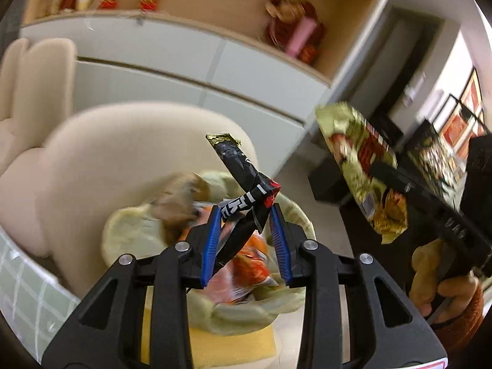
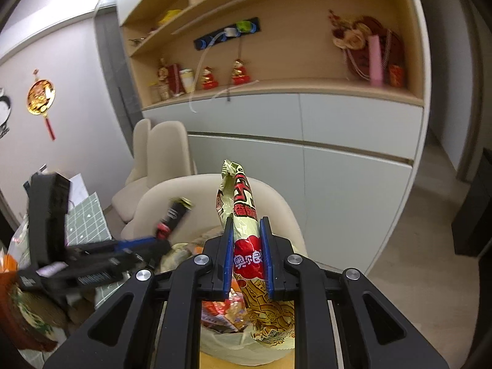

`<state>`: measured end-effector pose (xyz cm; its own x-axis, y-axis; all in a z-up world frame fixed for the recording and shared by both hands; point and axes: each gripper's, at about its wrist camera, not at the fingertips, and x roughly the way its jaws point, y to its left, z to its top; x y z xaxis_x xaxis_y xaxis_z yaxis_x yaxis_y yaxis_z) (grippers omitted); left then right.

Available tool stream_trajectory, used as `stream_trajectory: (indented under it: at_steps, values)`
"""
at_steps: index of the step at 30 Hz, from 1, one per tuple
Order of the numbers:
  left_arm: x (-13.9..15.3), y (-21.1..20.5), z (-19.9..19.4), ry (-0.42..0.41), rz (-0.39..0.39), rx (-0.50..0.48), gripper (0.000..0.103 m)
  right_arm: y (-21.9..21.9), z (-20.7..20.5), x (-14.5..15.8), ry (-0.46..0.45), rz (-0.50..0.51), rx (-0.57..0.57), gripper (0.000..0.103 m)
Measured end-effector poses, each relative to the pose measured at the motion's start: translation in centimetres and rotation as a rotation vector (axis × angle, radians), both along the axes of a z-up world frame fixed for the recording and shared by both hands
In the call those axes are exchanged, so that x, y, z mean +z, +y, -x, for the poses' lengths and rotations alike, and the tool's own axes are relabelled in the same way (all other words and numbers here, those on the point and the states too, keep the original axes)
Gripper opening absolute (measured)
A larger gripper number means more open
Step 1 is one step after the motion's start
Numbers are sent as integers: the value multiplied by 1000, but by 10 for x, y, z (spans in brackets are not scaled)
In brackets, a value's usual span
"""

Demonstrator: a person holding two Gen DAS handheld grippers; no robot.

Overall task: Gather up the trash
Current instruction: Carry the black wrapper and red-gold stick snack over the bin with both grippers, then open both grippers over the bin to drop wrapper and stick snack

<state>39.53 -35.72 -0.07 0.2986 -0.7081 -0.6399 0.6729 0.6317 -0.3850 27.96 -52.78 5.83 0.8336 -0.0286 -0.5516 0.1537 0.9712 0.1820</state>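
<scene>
My left gripper (image 1: 246,212) holds a black snack wrapper (image 1: 243,181) between its blue pads, loosely, with the jaws fairly wide, above the trash bin lined with a pale bag (image 1: 129,230). The bin holds orange and other wrappers (image 1: 249,261). My right gripper (image 2: 247,224) is shut on a yellow-green and red snack bag (image 2: 243,215), held upright over the same bin (image 2: 221,347). The right gripper and its bag also show in the left wrist view (image 1: 363,169), to the right. The left gripper with the black wrapper shows in the right wrist view (image 2: 163,230), to the left.
A cream chair (image 2: 172,196) stands behind the bin, a second one (image 2: 166,147) farther back. A white cabinet with wooden shelves and ornaments (image 2: 307,129) fills the background. A table with a green checked cloth (image 2: 86,218) and clutter lies at the left.
</scene>
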Motion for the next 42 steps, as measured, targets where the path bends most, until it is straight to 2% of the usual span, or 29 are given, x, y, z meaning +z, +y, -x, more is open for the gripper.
stream_trajectory:
  at_steps: [3,5,9,11,13,15,17,22,27,30,35,42]
  values:
    - [-27,-36,-6,29,-134,-74,31,-9,-7,-4,22,1,-27,17]
    - [-47,-55,-11,81,-224,-104,31,-12,-8,-6,32,3,-38,17]
    - [-69,-71,-23,136,-294,-119,31,-17,-12,-13,58,9,-58,17]
    - [-74,-77,-27,140,-301,-124,31,-20,-14,-17,70,1,-69,17]
    - [-73,-80,-35,164,-266,-141,33,-22,-16,-21,84,-4,-80,17]
    - [-66,-75,-36,182,-220,-152,50,-23,-18,-23,89,-13,-83,17]
    - [-53,-64,-34,169,-177,-144,52,-19,-21,-25,94,-25,-74,17]
    - [-24,-19,-21,92,-117,-70,54,1,-41,-40,125,-61,-1,17]
    - [-11,48,-5,27,-100,49,56,35,-69,-83,225,-123,107,17]
    - [-11,94,1,6,-110,119,59,50,-82,-108,294,-95,140,17]
    - [-18,156,22,59,-111,270,59,57,-93,-128,358,-81,146,17]
    - [-23,230,75,113,-92,479,59,50,-96,-149,455,-78,134,17]
